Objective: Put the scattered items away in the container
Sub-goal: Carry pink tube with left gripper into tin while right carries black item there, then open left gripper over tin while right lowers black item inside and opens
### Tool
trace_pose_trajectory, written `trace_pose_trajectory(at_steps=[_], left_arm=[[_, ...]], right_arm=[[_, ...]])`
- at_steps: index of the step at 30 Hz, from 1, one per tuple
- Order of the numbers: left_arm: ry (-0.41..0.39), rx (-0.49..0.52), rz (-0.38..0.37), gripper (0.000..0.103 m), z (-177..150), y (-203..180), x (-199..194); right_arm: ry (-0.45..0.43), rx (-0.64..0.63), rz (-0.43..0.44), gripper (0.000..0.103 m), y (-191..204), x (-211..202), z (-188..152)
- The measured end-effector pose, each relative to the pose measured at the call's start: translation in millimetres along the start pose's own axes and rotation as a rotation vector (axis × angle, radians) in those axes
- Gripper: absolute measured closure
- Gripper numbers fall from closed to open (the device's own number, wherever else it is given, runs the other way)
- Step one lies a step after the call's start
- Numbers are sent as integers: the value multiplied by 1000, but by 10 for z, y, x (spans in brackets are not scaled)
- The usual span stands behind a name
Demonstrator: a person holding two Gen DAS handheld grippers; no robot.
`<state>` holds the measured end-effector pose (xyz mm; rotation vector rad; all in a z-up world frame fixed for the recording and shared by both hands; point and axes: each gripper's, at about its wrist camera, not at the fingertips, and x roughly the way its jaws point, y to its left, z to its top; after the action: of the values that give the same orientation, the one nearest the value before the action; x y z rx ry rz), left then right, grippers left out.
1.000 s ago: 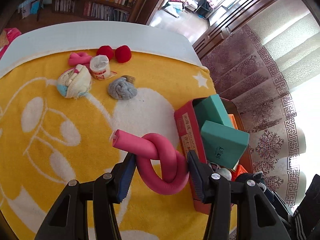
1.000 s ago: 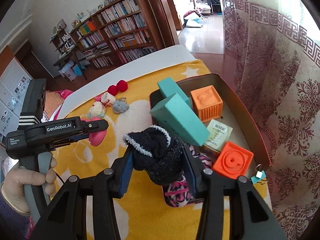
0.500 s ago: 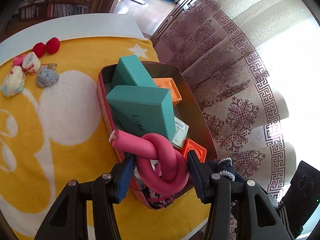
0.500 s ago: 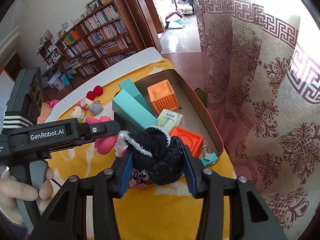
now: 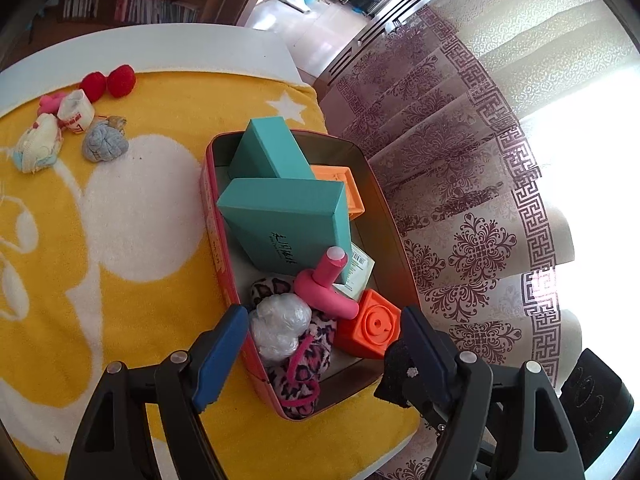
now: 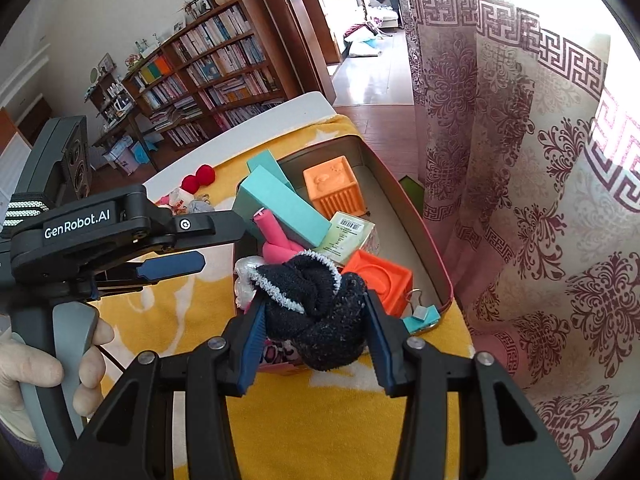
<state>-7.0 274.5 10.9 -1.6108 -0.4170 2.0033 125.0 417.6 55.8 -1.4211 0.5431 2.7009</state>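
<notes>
The left tool (image 5: 320, 344) is opening, nothing between its pads, dropping the pink foam knot (image 5: 326, 288) into the container (image 5: 210, 184); the right tool (image 6: 314, 320) clenches a black sock (image 6: 316, 304), seemingly next in.

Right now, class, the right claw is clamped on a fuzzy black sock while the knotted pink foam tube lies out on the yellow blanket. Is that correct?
Not quite. The knotted pink foam tube lies inside the red rectangular tin, not on the yellow blanket, as the left wrist view shows. The rest holds: the right claw is clamped on the fuzzy black sock.
</notes>
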Motion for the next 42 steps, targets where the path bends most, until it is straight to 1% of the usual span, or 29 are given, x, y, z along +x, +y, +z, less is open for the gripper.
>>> trace_pose_trajectory(at_steps=[4, 7, 9, 10, 12, 13, 20, 23, 27, 31, 39, 42], left_arm=[[-15, -35, 15, 23, -12, 141, -92], [-23, -59, 27, 23, -31, 255, -155], [-25, -74, 34, 23, -48, 335, -189], [-26, -82, 38, 23, -57, 376, -208], [-32, -98, 43, 23, -72, 456, -254], [-35, -106, 45, 23, -76, 498, -282], [-62, -150, 53, 23, -97, 763, -463], [-72, -170, 60, 23, -101, 886, -544], [-88, -202, 69, 23, -129, 1073, -659], [-103, -257, 72, 23, -159, 1317, -780], [-142, -361, 97, 23, -245, 1848, -1028], [-144, -407, 99, 23, -259, 2049, -1088]], right_arm=[[18, -27, 10, 53, 75, 94, -1], [62, -49, 22, 49, 132, 226, 3], [78, -41, 20, 41, 140, 273, -4], [77, -33, 21, 39, 135, 272, -3], [63, -16, 19, 31, 117, 242, 6], [55, -11, 15, 30, 109, 219, 16], [9, 24, -16, 30, 74, 102, 113], [-7, 29, -15, 30, 132, 84, 151], [-17, -1, 7, 30, 346, 93, 184], [-16, -46, 36, 30, 613, 148, 214], [13, -121, 88, 30, 1105, 388, 263], [27, -146, 100, 30, 1263, 493, 279]])
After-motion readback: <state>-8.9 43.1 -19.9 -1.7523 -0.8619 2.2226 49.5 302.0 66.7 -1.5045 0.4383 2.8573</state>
